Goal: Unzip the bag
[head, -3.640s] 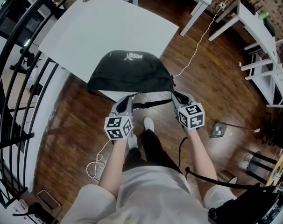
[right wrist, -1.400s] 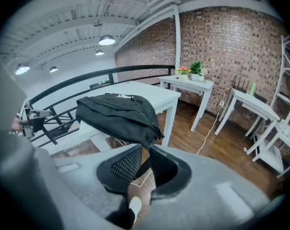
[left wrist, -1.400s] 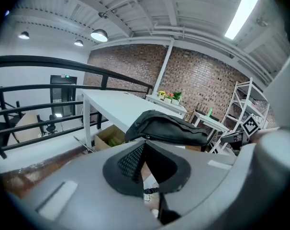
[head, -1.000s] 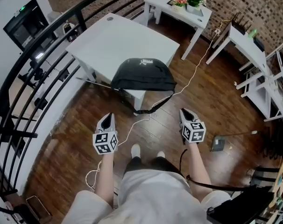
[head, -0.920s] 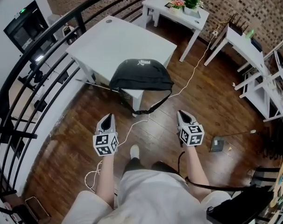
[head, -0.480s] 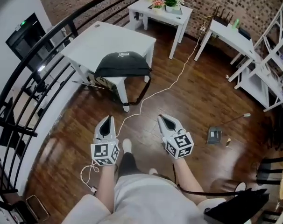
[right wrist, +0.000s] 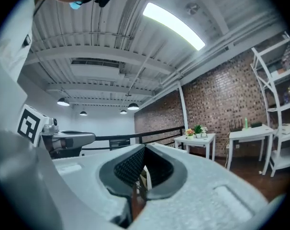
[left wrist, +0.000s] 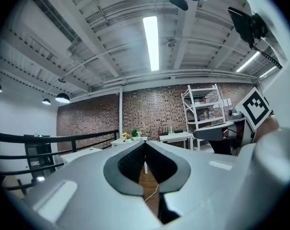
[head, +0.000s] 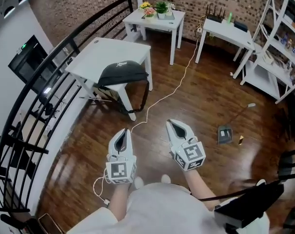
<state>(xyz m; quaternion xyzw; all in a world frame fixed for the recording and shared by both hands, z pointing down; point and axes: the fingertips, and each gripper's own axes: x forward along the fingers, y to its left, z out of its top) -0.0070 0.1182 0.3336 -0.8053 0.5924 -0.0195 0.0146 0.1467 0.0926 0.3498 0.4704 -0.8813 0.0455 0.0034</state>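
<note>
The black bag (head: 122, 73) lies on the near corner of a white table (head: 101, 52), and its strap (head: 145, 92) hangs down over the edge. Both grippers are held low over the wooden floor, far from the bag and pointing toward it. My left gripper (head: 122, 132) is shut with nothing in it, and my right gripper (head: 172, 125) is shut and empty too. In the left gripper view the left gripper's jaws (left wrist: 145, 143) meet with no gap. The right gripper view shows the right gripper's jaws (right wrist: 144, 150) pressed together in the same way.
A black railing (head: 64, 48) runs along the left, past a dark monitor (head: 33, 62). A white cable (head: 163, 95) snakes across the floor. A small table with plants (head: 155, 14), a white desk (head: 225, 30) and shelving (head: 286, 28) stand at the back. A small box (head: 224, 133) lies on the floor.
The person has backed away from the table, so the bag now sits farther off at upper left. Both grippers have come back low with the person, holding nothing.
</note>
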